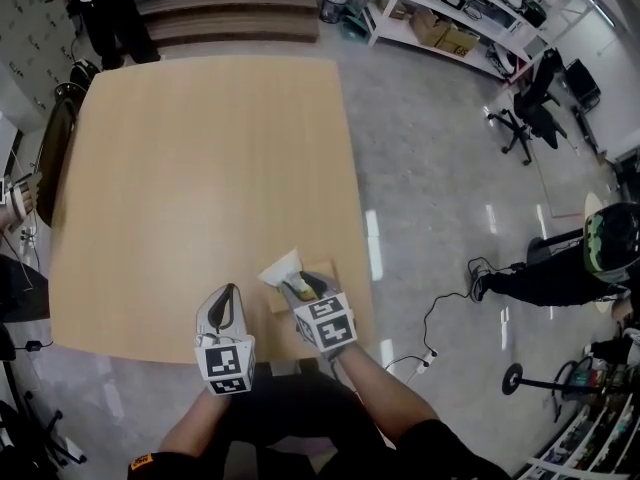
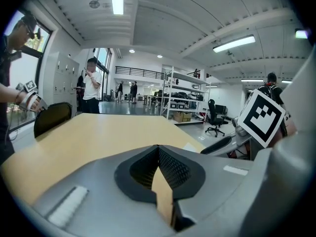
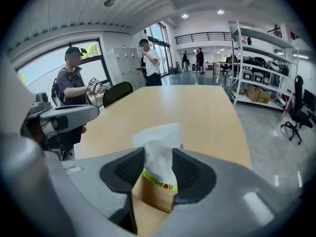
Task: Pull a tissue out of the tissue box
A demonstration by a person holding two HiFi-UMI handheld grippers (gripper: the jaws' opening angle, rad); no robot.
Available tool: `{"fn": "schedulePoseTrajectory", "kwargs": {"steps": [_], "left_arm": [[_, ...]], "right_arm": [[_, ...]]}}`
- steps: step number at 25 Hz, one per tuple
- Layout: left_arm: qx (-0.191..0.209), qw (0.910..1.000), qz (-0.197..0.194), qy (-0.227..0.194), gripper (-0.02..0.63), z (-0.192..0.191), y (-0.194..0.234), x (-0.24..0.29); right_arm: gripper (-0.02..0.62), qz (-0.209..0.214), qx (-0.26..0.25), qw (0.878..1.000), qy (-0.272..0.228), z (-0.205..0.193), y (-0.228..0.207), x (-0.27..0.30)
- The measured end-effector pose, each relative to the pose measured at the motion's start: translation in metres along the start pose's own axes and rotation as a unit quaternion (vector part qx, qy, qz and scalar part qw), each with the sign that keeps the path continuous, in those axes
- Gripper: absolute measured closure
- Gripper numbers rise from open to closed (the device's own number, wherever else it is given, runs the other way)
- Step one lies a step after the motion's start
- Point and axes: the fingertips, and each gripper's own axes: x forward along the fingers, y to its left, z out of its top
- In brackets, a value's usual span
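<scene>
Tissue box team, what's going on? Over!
Left gripper shut, empty. Right gripper open, tissue between its jaws. Tissue upright in tissue box. Nothing blocking.

Right gripper (image 3: 158,152): tissue (image 3: 157,135) stands in the gap between its open jaws, tissue box (image 3: 153,194) just under. Ahead and left-ahead, table (image 3: 197,107) bare, free pass. Left gripper (image 1: 226,298) close on its left; table edge near on right.

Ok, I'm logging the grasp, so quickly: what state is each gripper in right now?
Left gripper: closed, nothing in it.
Right gripper: open, with the tissue standing between its jaws.
</scene>
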Motion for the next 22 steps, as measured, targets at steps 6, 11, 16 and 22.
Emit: {"fn": "schedulePoseTrajectory", "kwargs": {"steps": [6, 11, 16, 22], "left_arm": [[-0.001, 1.0, 0.0, 0.0, 0.588, 0.0, 0.002, 0.006], [-0.002, 1.0, 0.002, 0.006, 0.588, -0.005, 0.003, 0.007], [-0.005, 0.9999, 0.004, 0.008, 0.588, -0.007, -0.001, 0.006], [-0.007, 1.0, 0.003, -0.001, 0.589, -0.009, 0.0, 0.009]], "right_arm": [[0.455, 0.004, 0.004, 1.0, 0.011, -0.005, 0.001, 0.004], [0.563, -0.002, -0.001, 1.0, 0.012, -0.008, -0.001, 0.004], [0.588, 0.0, 0.003, 1.0, 0.007, -0.008, -0.004, 0.002], [0.592, 0.001, 0.004, 1.0, -0.01, 0.0, -0.002, 0.003]]}}
